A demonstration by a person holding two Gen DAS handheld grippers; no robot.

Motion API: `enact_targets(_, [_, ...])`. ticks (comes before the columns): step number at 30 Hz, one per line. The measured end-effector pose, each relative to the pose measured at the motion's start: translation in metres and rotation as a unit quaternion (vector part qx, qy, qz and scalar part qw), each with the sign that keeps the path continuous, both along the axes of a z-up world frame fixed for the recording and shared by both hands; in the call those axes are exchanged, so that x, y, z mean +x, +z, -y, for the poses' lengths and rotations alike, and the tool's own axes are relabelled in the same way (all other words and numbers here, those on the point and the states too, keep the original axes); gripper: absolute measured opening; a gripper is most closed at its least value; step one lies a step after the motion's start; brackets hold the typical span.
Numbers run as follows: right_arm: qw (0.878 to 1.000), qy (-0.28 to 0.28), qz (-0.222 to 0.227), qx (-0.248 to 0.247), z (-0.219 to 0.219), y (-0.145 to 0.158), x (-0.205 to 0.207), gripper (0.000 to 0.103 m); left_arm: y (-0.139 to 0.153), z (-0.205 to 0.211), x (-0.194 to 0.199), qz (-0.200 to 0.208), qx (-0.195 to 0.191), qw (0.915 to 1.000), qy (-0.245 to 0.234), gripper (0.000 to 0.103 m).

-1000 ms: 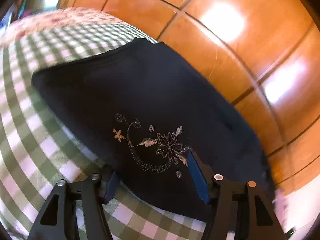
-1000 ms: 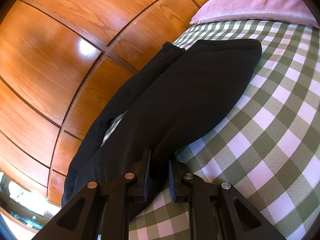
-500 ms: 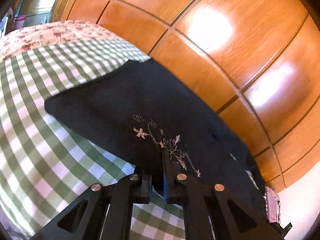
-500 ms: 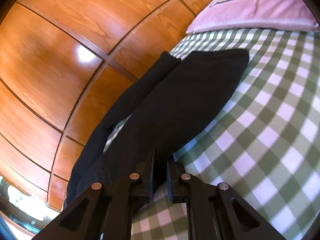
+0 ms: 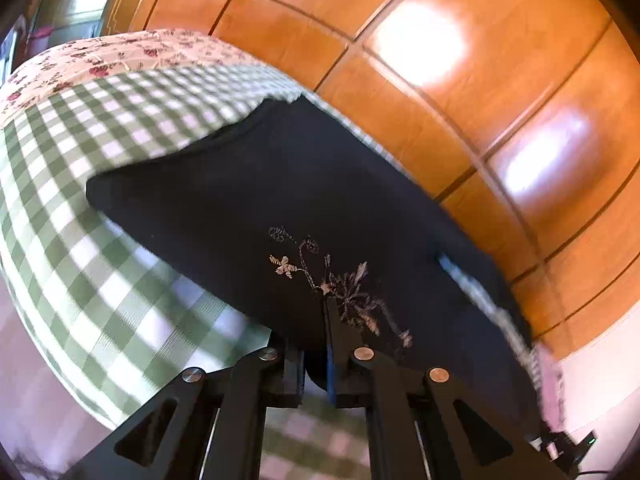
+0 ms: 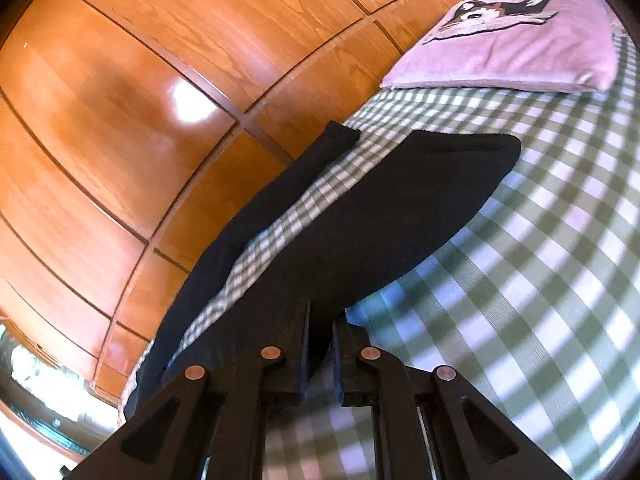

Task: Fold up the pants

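Observation:
Black pants (image 5: 280, 184) with a pale embroidered flower (image 5: 352, 296) lie on a green-checked bed sheet (image 5: 80, 240). My left gripper (image 5: 320, 344) is shut on the near edge of the pants by the embroidery, lifting the cloth. In the right wrist view the two pant legs (image 6: 380, 216) stretch away, spread apart with sheet showing between them. My right gripper (image 6: 320, 328) is shut on the near edge of the nearer leg.
A glossy wooden panelled wall (image 5: 440, 80) runs along the far side of the bed, also in the right wrist view (image 6: 120, 100). A pink pillow with an animal picture (image 6: 512, 40) lies at the bed's head. A floral bedcover (image 5: 112, 52) lies at the other end.
My left gripper has closed on the pants edge and lifted it. My right gripper stayed shut on the leg and pulled up, and the two legs have spread apart.

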State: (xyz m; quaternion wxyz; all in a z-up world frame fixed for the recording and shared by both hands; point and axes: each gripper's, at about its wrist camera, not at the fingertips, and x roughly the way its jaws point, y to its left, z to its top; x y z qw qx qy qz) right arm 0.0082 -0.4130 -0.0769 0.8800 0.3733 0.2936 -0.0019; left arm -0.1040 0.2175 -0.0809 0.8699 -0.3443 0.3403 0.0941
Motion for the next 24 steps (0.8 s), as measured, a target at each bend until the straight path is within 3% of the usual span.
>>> enact_targets(2, [0.999, 0.004, -0.03, -0.014, -0.002, -0.01, -0.001, 0.01, -0.006, 0.006, -0.003, -0.014, 0.012, 0.9998, -0.002, 0.013])
enact_targets(4, [1.0, 0.007, -0.028, -0.006, 0.0, -0.015, -0.005, 0.011, 0.001, 0.01, -0.01, -0.008, 0.03, 0.9995, 0.006, 0.022])
enact_targets(7, [0.999, -0.023, -0.017, -0.038, 0.002, -0.001, -0.014, 0.025, 0.024, 0.021, -0.032, 0.032, 0.072, 0.9963, 0.034, 0.032])
enact_targets(12, [0.995, -0.057, 0.033, -0.077, 0.01, 0.034, -0.01, 0.026, 0.065, 0.033, -0.034, 0.097, 0.127, 0.9847, 0.07, 0.046])
enact_targets(16, [0.997, -0.019, 0.017, -0.072, 0.012, 0.042, 0.046, 0.038, 0.066, 0.049, 0.023, 0.081, 0.098, 0.9918, 0.012, 0.059])
enact_targets(20, [1.0, 0.015, -0.013, -0.021, 0.014, 0.029, 0.109, 0.04, 0.042, 0.073, 0.098, 0.028, 0.078, 0.9947, -0.062, 0.059])
enact_targets(24, [0.999, 0.018, -0.045, 0.02, 0.018, 0.013, 0.165, 0.044, 0.017, 0.092, 0.145, -0.01, 0.109, 0.9899, -0.09, 0.059])
